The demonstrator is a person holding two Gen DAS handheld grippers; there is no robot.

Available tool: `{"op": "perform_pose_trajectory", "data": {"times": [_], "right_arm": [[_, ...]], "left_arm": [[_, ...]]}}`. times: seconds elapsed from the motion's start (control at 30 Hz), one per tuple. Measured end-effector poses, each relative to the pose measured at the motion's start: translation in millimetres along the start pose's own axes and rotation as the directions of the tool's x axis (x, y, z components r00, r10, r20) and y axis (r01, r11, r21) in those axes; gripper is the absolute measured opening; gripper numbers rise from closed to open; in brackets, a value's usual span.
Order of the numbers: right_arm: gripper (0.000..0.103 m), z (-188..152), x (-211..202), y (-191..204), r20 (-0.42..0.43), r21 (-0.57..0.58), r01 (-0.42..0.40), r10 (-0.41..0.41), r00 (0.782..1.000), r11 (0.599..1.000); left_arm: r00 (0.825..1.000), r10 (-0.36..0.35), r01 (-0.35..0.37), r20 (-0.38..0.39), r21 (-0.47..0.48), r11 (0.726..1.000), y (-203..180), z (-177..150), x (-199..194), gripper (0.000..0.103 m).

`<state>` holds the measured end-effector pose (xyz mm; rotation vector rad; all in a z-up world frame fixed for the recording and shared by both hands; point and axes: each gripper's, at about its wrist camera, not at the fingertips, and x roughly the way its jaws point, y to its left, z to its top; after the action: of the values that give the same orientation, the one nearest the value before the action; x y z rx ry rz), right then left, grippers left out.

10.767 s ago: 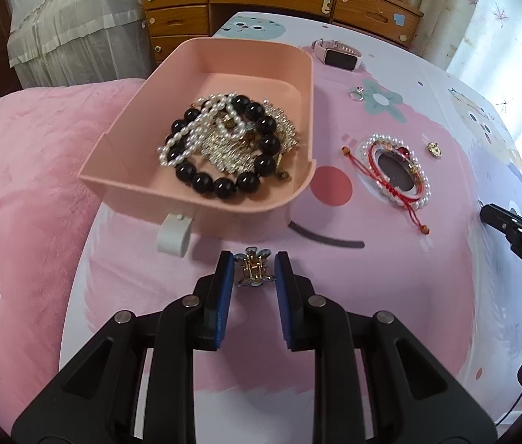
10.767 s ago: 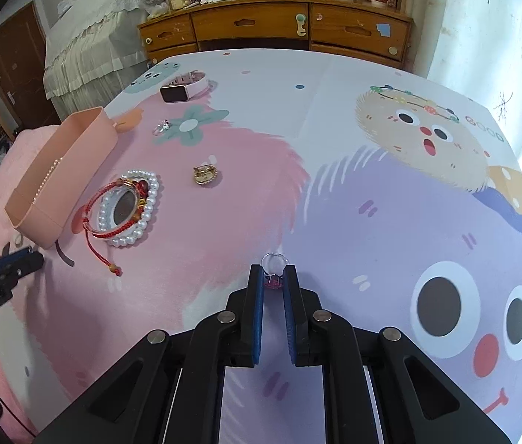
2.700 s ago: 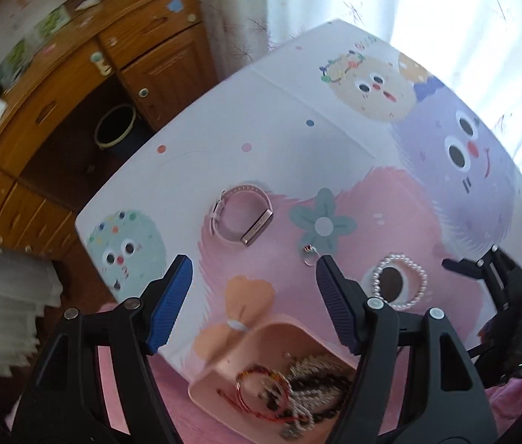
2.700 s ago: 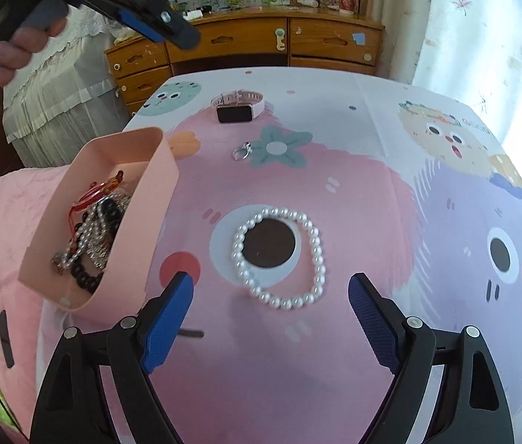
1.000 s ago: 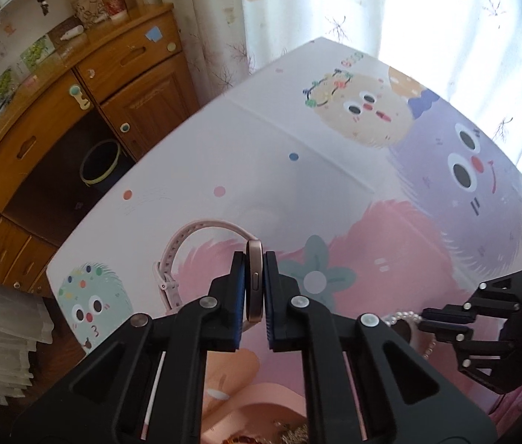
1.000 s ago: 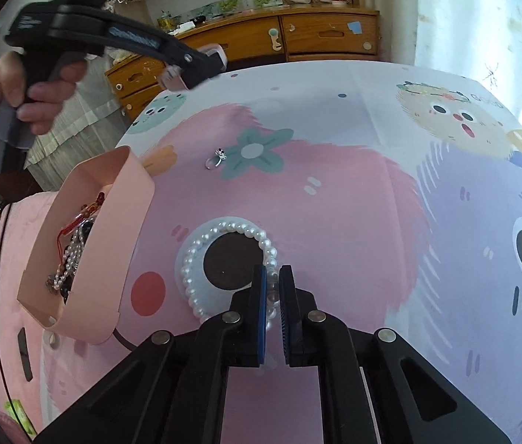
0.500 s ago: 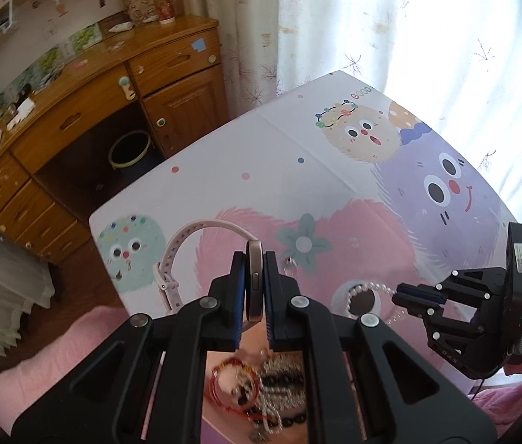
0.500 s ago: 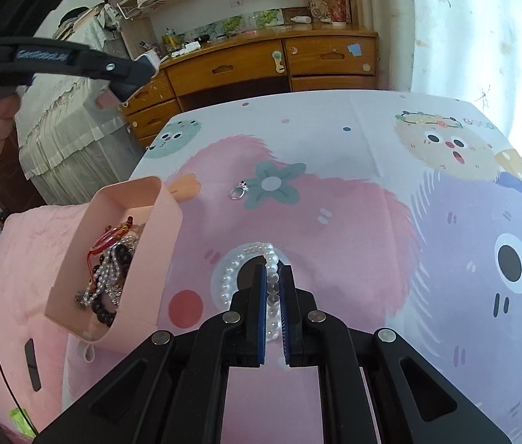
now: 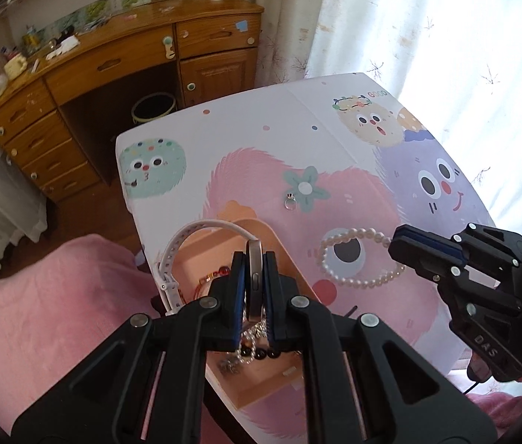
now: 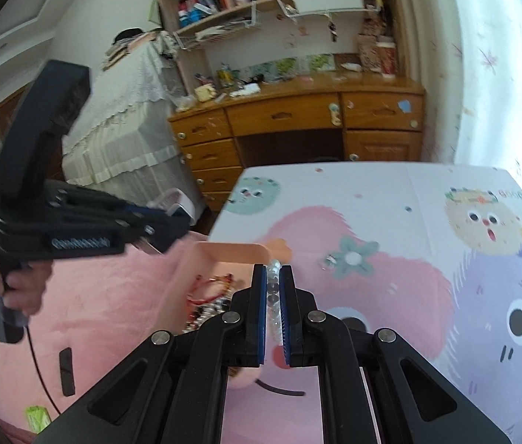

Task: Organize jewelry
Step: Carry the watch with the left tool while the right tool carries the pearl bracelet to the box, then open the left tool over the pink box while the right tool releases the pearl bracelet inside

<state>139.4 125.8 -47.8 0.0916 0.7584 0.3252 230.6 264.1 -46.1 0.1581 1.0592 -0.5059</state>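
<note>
My left gripper (image 9: 253,259) is shut on a pink-strapped watch (image 9: 254,281) and holds it above the pink jewelry tray (image 9: 261,381), which holds beads and a red bracelet (image 10: 211,288). My right gripper (image 10: 272,272) is shut on a white pearl bracelet (image 9: 357,257), lifting it just right of the tray (image 10: 229,249). In the left wrist view the right gripper (image 9: 405,242) pinches the pearl loop at its right side. A small ring (image 9: 290,203) lies on the tablecloth by the green flower print; it also shows in the right wrist view (image 10: 330,260).
The table has a cartoon-print cloth (image 9: 335,140). A pink cushion (image 9: 39,314) lies left of the tray. A wooden desk (image 9: 120,55) with drawers and a bin (image 9: 153,107) stand behind the table. Curtains (image 9: 427,37) hang at the right.
My left gripper carried the watch back from the table's far side to above the tray. My right gripper closed on the pearl bracelet and raised it toward the tray.
</note>
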Motion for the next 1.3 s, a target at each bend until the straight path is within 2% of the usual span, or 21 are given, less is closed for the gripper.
{"op": "perform_pose_trajectory", "data": {"times": [0.23, 0.43, 0.5, 0.53, 0.57, 0.7, 0.8, 0.83, 0.97, 1.1, 1.2, 1.3], "right_arm": [[0.006, 11.6, -13.5, 52.9, -0.005, -0.075, -0.059, 0.059, 0.998, 0.995], [0.006, 10.4, -12.6, 81.6, -0.031, -0.112, -0.071, 0.068, 0.997, 0.991], [0.014, 10.7, -8.4, 83.5, -0.063, -0.106, -0.077, 0.071, 0.996, 0.991], [0.023, 10.8, -8.8, 84.9, -0.065, -0.105, -0.069, 0.062, 0.996, 0.992], [0.027, 11.0, -9.4, 82.5, -0.060, -0.105, -0.061, 0.055, 0.997, 0.993], [0.037, 11.1, -16.7, 75.8, -0.052, -0.099, -0.035, 0.030, 0.998, 0.994], [0.043, 7.1, -21.2, 70.1, -0.069, -0.107, 0.002, -0.009, 0.998, 0.994], [0.050, 5.4, -22.0, 66.3, -0.080, -0.111, 0.008, -0.017, 0.997, 0.994], [0.064, -1.9, -25.9, 44.8, -0.116, -0.146, 0.017, -0.034, 0.993, 0.989], [0.068, -10.0, -27.5, 15.9, -0.148, -0.208, 0.000, -0.031, 0.989, 0.978], [0.070, -13.1, -21.1, -8.2, -0.168, -0.285, -0.018, -0.032, 0.985, 0.958], [0.071, -17.7, -12.6, -31.1, -0.170, -0.370, -0.048, -0.017, 0.985, 0.928]], "left_arm": [[0.999, -0.037, 0.037, 0.002, -0.055, 0.998, 5.6, -25.1, -6.4, 0.007], [0.998, -0.061, 0.058, -0.032, -0.081, 0.995, 8.1, -34.9, -2.1, 0.007], [0.998, -0.035, 0.032, -0.045, -0.076, 0.997, 7.0, -33.4, -1.9, 0.009], [0.998, -0.025, 0.020, -0.050, -0.081, 0.996, 7.4, -31.3, -1.4, 0.013], [0.998, -0.021, 0.016, -0.052, -0.092, 0.996, 8.6, -30.9, -1.9, 0.016], [0.998, -0.050, 0.043, -0.036, -0.171, 0.984, 17.1, -30.2, -9.2, 0.053], [0.998, -0.045, 0.036, -0.034, -0.214, 0.976, 18.9, -33.7, -13.3, 0.056], [0.998, -0.036, 0.025, -0.042, -0.235, 0.972, 18.0, -36.9, -13.9, 0.056], [0.997, -0.033, 0.011, -0.068, -0.308, 0.951, 11.7, -51.0, -16.3, 0.059], [0.997, -0.023, -0.005, -0.069, -0.387, 0.922, -4.7, -67.8, -20.8, 0.062], [0.997, -0.024, -0.015, -0.077, -0.473, 0.881, -22.1, -78.2, -18.9, 0.062], [0.996, 0.022, -0.064, -0.083, -0.546, 0.835, -38.6, -87.7, -17.4, 0.062]]}}
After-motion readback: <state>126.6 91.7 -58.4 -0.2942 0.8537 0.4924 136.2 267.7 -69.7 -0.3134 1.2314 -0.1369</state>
